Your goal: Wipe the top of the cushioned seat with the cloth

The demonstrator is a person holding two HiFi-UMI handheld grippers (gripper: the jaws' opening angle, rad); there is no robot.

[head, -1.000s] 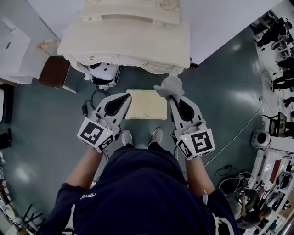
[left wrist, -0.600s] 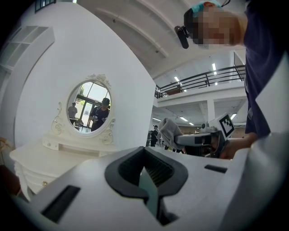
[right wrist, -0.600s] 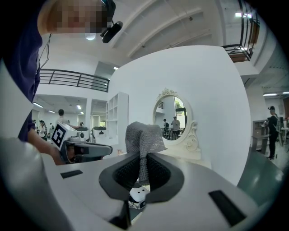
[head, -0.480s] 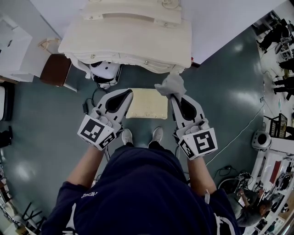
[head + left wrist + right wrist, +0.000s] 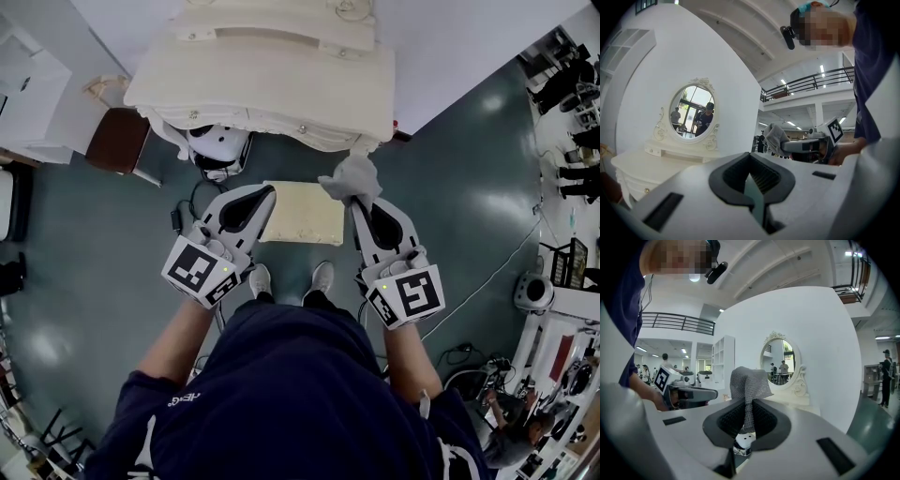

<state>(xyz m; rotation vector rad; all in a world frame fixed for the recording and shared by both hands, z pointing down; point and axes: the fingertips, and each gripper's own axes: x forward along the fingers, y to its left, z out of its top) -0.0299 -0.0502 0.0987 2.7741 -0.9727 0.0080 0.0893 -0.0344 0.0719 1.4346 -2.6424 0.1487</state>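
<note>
The right gripper [image 5: 364,208] is clamped on the one cloth [image 5: 349,176], which is bunched up beyond its tips. The left gripper [image 5: 251,202] is closed on nothing. The single cushioned seat [image 5: 302,214] sits below, between the two grippers (long side running left to right). Its right edge shows beside the cloth, so the right gripper looks nearer.
</note>
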